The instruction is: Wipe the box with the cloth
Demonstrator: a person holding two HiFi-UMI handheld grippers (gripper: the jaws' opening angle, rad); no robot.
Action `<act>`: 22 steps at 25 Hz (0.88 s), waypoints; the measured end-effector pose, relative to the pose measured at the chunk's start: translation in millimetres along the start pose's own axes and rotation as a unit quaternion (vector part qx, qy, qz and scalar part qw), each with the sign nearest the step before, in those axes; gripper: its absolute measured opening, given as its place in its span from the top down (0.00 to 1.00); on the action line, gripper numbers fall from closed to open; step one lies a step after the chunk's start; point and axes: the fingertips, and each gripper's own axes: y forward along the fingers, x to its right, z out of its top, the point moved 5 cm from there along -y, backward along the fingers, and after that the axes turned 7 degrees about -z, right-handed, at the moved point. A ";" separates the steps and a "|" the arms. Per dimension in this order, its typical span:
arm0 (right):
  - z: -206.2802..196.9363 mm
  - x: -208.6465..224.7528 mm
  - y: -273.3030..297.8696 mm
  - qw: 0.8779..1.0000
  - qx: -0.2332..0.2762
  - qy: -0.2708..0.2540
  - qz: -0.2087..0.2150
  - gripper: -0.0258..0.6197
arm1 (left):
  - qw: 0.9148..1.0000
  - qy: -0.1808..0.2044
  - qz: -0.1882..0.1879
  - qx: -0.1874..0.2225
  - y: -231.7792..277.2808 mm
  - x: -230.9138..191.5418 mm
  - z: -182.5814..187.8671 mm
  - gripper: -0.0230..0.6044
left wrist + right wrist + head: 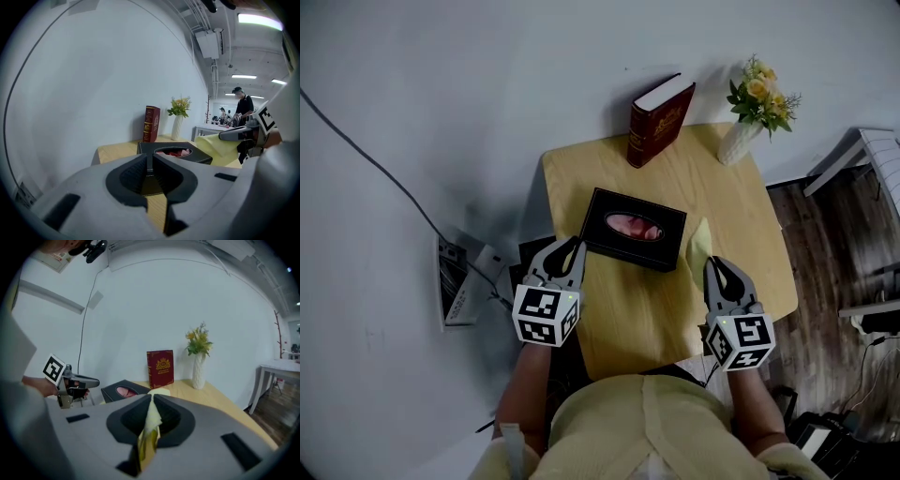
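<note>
A black tissue box (pixel 635 228) with a pink tissue in its oval opening lies on the small wooden table (pixel 722 192). My left gripper (pixel 573 246) is shut and empty, its tips just off the box's near left corner. In its own view the box (pixel 174 152) sits right past the closed jaws. My right gripper (pixel 713 265) is shut on a yellow cloth (pixel 698 242) that hangs beside the box's right end. In the right gripper view the cloth (pixel 151 420) is pinched between the jaws and the box (pixel 123 390) lies ahead to the left.
A dark red book (pixel 659 118) stands at the table's back edge, a white vase of yellow flowers (pixel 748 122) at its back right corner. Left of the table, a cable and power strip (pixel 455 279) lie on the floor. A white bench (pixel 872 155) stands far right.
</note>
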 end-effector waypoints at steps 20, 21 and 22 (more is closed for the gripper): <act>-58.1 -35.0 16.6 0.992 -0.092 0.090 -0.004 0.90 | 0.993 0.027 -0.110 -0.042 35.4 8.5 -15.4 0.46; -58.4 -36.2 17.6 0.992 -0.093 0.090 -0.002 0.90 | 0.992 0.032 -0.110 -0.044 36.8 8.5 -16.6 0.46; -58.6 -37.6 18.7 0.991 -0.094 0.090 0.001 0.90 | 0.992 0.033 -0.110 -0.045 37.9 8.3 -17.5 0.45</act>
